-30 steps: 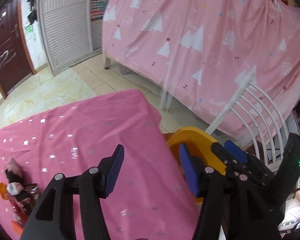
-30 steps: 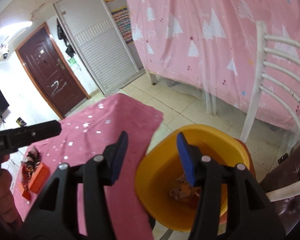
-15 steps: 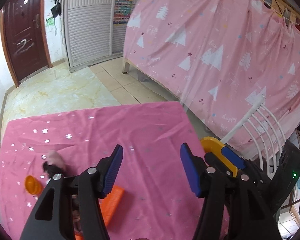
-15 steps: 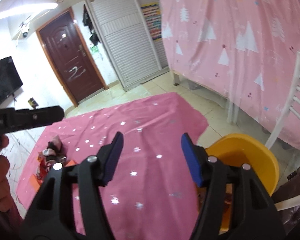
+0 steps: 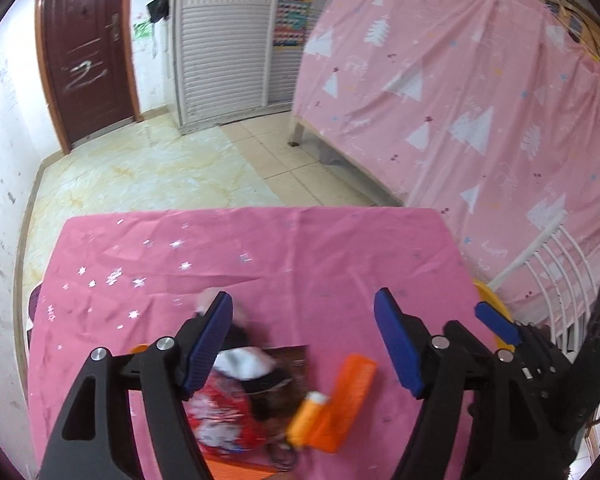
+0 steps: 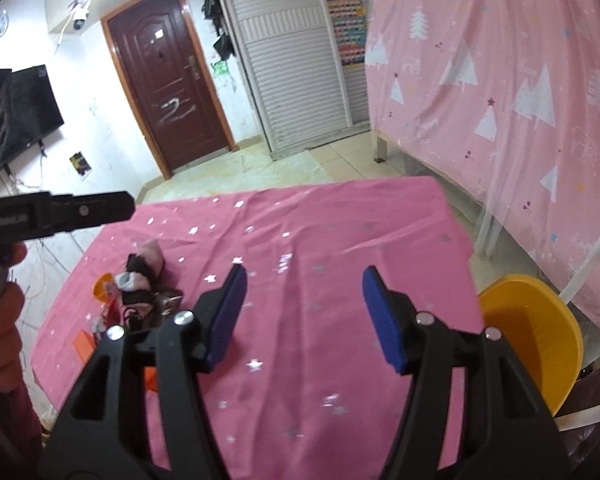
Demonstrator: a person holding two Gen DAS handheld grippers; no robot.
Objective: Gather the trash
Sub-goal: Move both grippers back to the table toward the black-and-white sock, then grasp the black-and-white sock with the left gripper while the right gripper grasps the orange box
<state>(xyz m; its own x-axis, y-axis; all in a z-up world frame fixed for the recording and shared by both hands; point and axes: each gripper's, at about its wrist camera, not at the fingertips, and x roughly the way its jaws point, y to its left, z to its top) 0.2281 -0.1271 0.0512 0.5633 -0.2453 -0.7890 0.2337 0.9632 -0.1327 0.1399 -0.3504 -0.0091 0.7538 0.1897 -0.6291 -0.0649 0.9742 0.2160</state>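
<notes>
Pink worktop [image 5: 340, 248]: trash [image 5: 260, 392] lies below the left gripper [image 5: 304, 344], fingers opening, empty; right gripper [image 6: 304, 316] spread, farther off.

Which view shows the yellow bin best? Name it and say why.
The right wrist view: the yellow bin shows its rim and inside beside the pink table. The left wrist view catches only a sliver of its rim.

Black plastic arms on the left hand-held gripper [image 5: 303, 344], with blue ridged pads [image 5: 210, 340] and shiny round silver screws. Same black arms, blue pads and silver screws on the right hand-held gripper [image 6: 303, 316]. Tiny green light glowing on its black body.
</notes>
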